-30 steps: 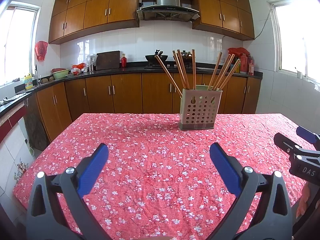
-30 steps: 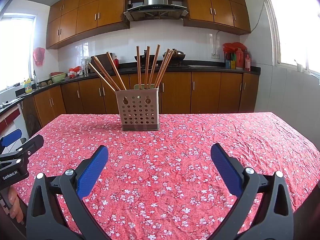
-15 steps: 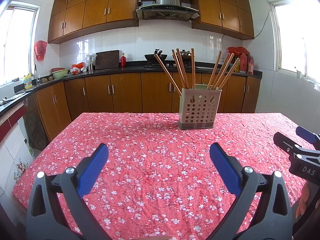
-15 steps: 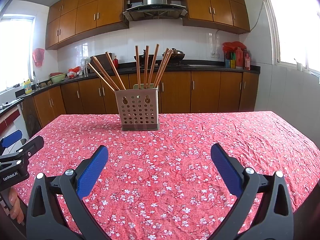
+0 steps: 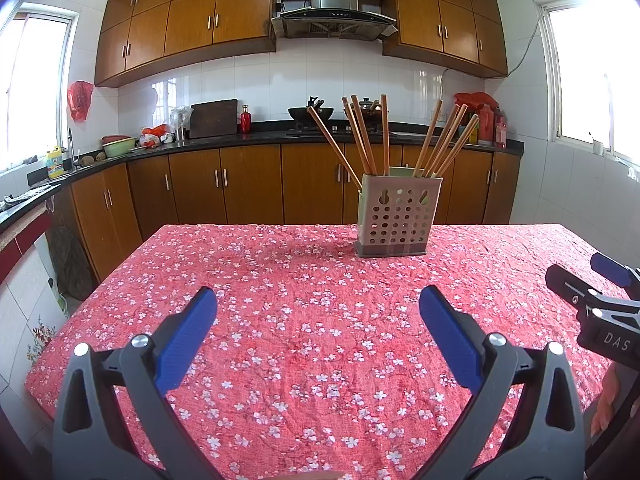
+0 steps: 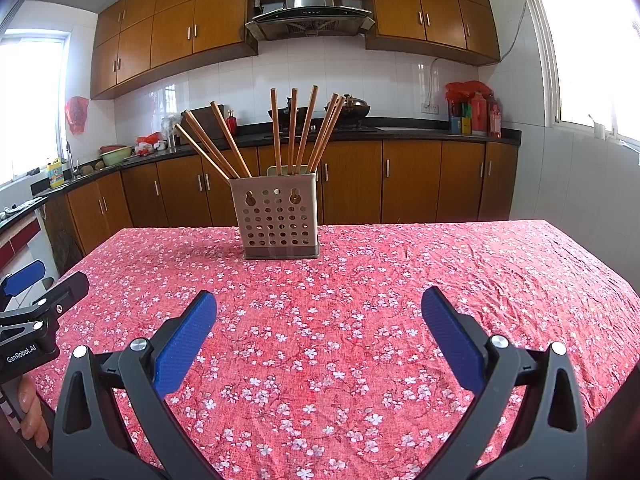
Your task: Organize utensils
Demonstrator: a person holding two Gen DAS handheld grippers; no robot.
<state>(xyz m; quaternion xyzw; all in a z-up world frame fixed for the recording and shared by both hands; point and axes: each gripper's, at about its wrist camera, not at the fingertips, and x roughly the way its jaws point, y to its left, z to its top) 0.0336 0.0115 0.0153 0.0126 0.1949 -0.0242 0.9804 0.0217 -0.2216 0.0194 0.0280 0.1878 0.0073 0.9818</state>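
A perforated beige utensil holder [image 5: 398, 216] [image 6: 280, 220] stands upright near the table's far edge. Several wooden chopsticks [image 5: 384, 136] [image 6: 294, 130] fan out of its top. My left gripper [image 5: 318, 306] is open over the cloth, well short of the holder, with nothing between its blue pads. My right gripper [image 6: 318, 306] is open too and holds nothing. Each gripper shows at the edge of the other's view: the right one [image 5: 600, 304] at the right, the left one [image 6: 36, 312] at the left.
A red floral tablecloth [image 5: 312, 320] [image 6: 440, 272] covers the table. Behind it run brown cabinets and a dark counter [image 5: 240, 138] with a wok, bottles and a cutting board. A person's fingers [image 6: 30, 420] hold the left gripper's handle.
Both views have shifted very slightly; the holder sits a touch lower left in the left wrist view. Both grippers stay open and hold nothing.
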